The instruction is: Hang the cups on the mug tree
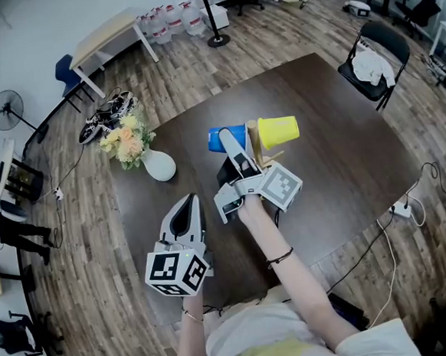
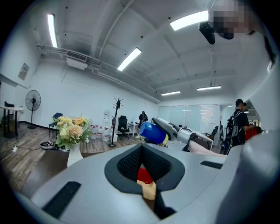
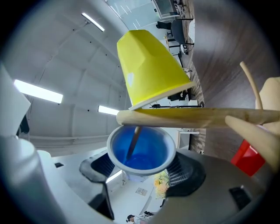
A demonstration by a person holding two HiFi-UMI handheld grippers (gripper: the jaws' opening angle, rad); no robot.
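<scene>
**Right tool** (image 3: pixel 141 167): jaws wide, flanking the blue cup (image 1: pixel 215 139). I read the pads as just off its wall, not pressing.

**Blue cup:** lies on its side, mouth toward my camera, with a thin peg (image 3: pixel 131 142) running into it.

**Mug tree** (image 3: pixel 183 117): stands about mid-table (image 1: pixel 345 171).

**Yellow cup** (image 1: pixel 278 130): already hung, on the far side of the trunk from the blue one.

**Red cup** (image 3: pixel 247 158): sits low on the tree. I cannot tell whether it is hung or standing.

**Left tool** (image 1: pixel 187 204): jaws together, empty, over the table's near edge.

**Vase of flowers** (image 1: pixel 159 164): toward the table's left corner.

**Risk:** the blue cup may sit shallow on its peg. If I withdraw askew, a jaw could drag on the rim and tip it off. It could also jog the tree and shake the yellow cup loose.

**Obscured:**
- whether the blue cup has a handle
- how deep the peg reaches
- the tree's base, which is behind my right tool in the head view
</scene>
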